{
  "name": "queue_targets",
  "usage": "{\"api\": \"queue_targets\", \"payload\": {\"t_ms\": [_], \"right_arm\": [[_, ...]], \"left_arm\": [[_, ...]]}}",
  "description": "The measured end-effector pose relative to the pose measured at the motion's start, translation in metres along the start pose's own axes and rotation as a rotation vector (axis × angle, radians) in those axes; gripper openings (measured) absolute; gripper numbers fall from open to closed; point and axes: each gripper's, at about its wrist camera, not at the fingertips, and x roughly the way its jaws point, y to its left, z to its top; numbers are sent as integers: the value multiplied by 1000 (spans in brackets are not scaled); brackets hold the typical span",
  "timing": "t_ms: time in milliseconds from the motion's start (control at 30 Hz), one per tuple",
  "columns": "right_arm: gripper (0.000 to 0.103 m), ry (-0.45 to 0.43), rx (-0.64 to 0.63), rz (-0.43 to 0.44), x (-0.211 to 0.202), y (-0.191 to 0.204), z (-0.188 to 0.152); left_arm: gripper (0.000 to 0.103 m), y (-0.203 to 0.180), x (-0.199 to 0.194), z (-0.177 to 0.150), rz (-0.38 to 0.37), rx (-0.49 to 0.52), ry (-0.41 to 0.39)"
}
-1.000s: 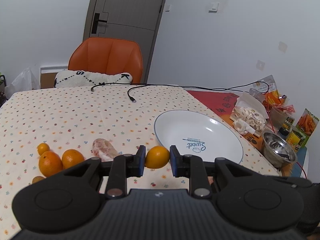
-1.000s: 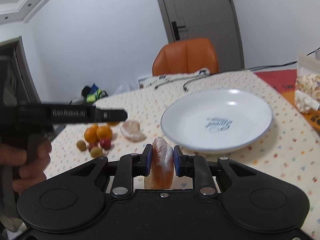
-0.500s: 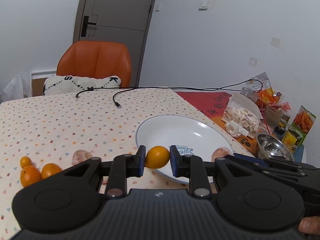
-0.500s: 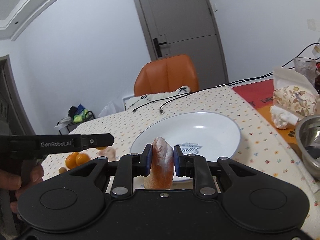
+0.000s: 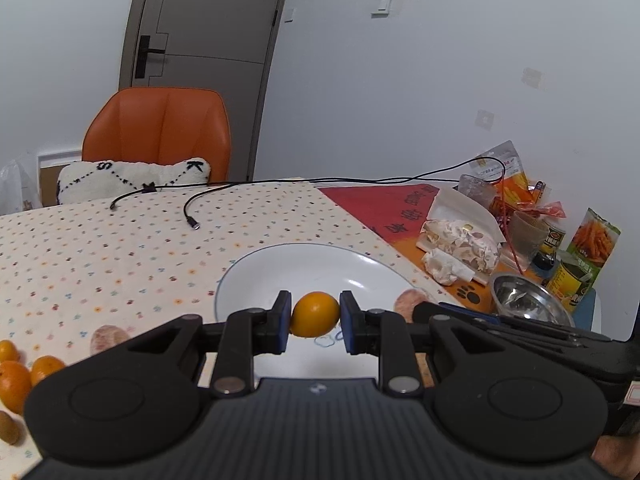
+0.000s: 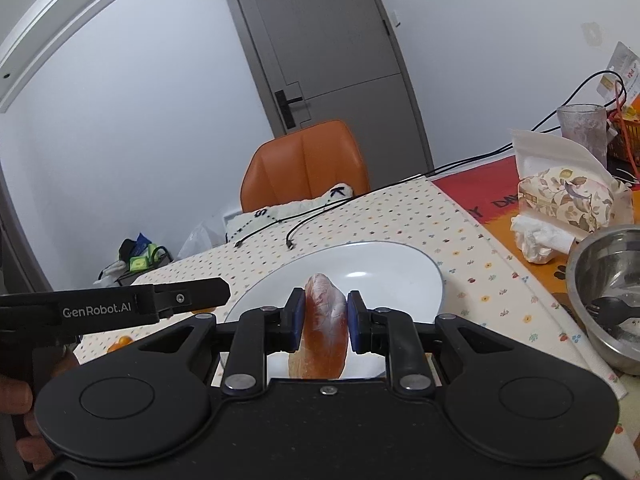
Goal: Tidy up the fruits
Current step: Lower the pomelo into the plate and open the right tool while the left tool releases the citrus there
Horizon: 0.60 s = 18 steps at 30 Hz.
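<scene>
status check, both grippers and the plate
Left gripper shut on small orange. Right gripper shut on peeled segment. Both over white plate; nothing blocking.

i get even, soft indoor light in both feeds, a glare spot on the plate (image 6: 362, 276), fisheye bending at the black-vignetted edges; far clutter looks slightly soft, perhaps

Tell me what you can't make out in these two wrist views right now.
- Near part of the white plate: left wrist view, hidden behind the left gripper and its small orange.
- Fruit pile: left wrist view, cut off by the picture's left edge.
- Lower end of the peeled fruit piece: right wrist view, hidden behind the right gripper.
- Metal bowl: right wrist view, cut by the right edge.
</scene>
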Motion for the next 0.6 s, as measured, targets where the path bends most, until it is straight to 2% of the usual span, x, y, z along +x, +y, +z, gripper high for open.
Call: {"api": "queue_targets", "payload": {"t_ms": [133, 267, 367, 400, 433, 567, 600], "right_arm": [[21, -16, 1, -8, 5, 0, 4], [21, -31, 10, -23, 10, -1, 7], [37, -61, 29, -49, 9, -4, 8], [53, -71, 28, -60, 8, -4, 8], [62, -86, 28, -65, 5, -4, 8], [66, -100, 33, -58, -3, -2, 7], [71, -100, 33, -58, -5, -2, 7]], "left_arm": [[30, 1, 2, 1, 6, -19, -13], [40, 6, 1, 0, 25, -26, 0], [49, 13, -3, -2, 40, -39, -3], [51, 16, -5, -2, 45, -44, -6], [56, 18, -7, -2, 51, -48, -9], [71, 28, -15, -4, 84, -63, -25], [73, 30, -18, -5, 92, -69, -31]]}}
